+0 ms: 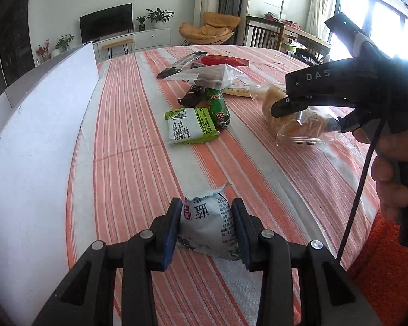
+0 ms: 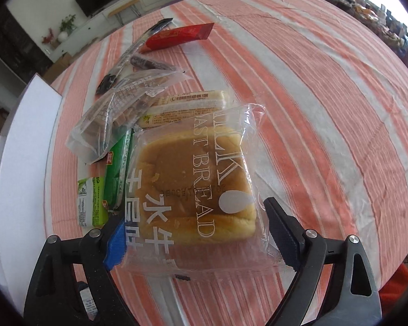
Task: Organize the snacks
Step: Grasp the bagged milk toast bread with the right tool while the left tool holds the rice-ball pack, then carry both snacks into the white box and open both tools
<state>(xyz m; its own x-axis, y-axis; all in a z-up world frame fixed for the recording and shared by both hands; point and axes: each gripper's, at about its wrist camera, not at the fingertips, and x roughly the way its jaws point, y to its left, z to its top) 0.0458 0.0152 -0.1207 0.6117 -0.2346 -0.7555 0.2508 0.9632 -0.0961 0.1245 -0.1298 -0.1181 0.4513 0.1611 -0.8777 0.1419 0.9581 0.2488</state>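
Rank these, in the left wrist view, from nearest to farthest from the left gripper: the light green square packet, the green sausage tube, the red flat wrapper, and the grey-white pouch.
1. Grey-white pouch: clamped between the left gripper fingers.
2. Light green square packet: mid table, ahead.
3. Green sausage tube: just behind it, slightly right.
4. Red flat wrapper: far end of the pile.

Clear crinkled plastic bag (image 2: 117,116) hides dark stick snacks beyond right tongs (image 2: 193,233); green sausage tube (image 2: 117,179) half-covered by bagged bread loaf (image 2: 195,187).
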